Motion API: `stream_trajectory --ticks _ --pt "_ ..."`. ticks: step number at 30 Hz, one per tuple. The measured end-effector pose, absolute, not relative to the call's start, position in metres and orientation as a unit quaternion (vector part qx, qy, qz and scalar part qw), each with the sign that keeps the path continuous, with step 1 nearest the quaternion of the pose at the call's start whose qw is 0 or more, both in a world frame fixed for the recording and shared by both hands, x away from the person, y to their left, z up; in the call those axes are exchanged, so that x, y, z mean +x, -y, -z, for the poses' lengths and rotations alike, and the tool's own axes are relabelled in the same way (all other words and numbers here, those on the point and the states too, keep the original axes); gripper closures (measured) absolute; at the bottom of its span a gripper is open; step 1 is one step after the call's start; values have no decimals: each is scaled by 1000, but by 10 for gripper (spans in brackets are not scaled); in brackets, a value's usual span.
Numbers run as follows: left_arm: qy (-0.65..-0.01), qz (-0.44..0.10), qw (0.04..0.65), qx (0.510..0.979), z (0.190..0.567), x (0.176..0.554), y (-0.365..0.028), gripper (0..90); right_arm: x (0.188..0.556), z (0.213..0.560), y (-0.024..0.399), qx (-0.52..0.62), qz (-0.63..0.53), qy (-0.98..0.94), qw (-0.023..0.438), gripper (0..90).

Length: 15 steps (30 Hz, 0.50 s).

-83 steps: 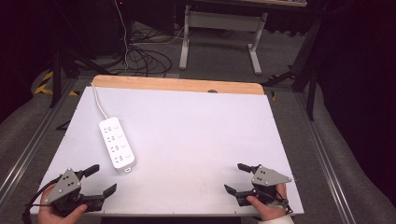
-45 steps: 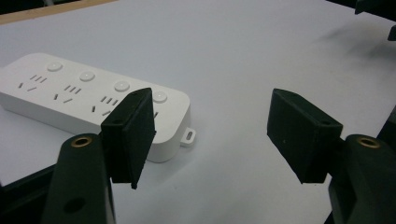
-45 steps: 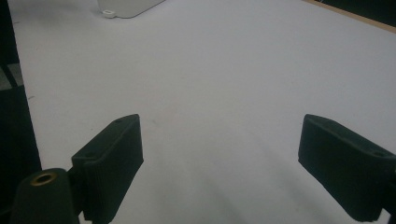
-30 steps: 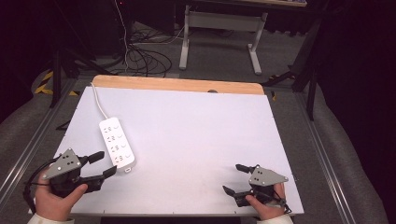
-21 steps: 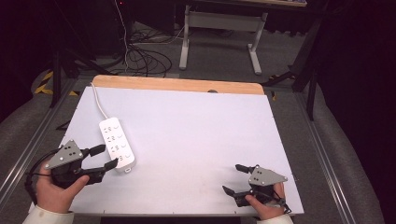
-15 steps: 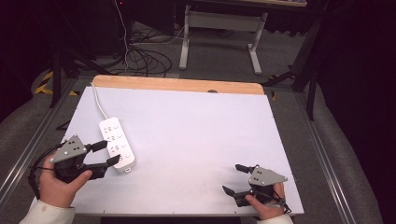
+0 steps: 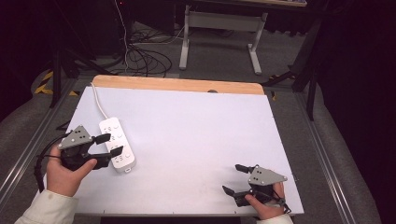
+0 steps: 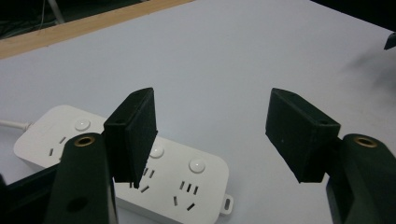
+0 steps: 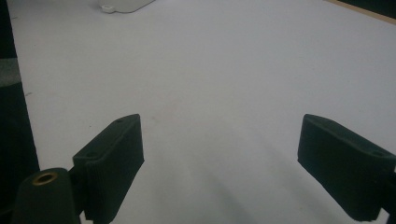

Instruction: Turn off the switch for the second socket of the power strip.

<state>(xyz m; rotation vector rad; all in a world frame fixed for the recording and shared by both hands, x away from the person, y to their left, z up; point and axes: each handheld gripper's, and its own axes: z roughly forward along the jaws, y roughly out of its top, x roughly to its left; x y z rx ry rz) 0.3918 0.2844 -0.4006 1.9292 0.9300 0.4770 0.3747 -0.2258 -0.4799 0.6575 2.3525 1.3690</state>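
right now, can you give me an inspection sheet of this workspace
surface: white table top, wooden strip along far edge, bare apart from one item
job's things: white power strip lying flat at left, sockets up
clutter: nothing seen
grippers: left tool open, jaws over the power strip's near end; right tool open above bare surface at near right
cables: power strip's white cord runs off far-left corner
surroundings: dark floor, cable tangle, grey desk frame beyond
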Motion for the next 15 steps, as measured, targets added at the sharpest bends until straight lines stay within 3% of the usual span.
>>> stream_trajectory --ticks 7,10,11,12,14,15 --pt "-379 -187 450 787 405 399 -282 366 375 480 225 233 -480 -828 170 157" --pt "-380 -191 448 786 406 403 -281 435 375 480 226 234 -480 -829 170 159" --pt "-383 -191 447 785 407 404 -281 474 375 480 226 234 -480 -828 169 159" --pt "-388 -192 445 784 408 406 -282 592 375 481 226 235 -479 -829 170 160" --pt "-394 -191 444 782 409 408 -282 641 375 481 226 235 -478 -829 170 161" --pt "-394 -192 442 782 409 410 -284 711 375 481 226 235 -478 -829 170 162"
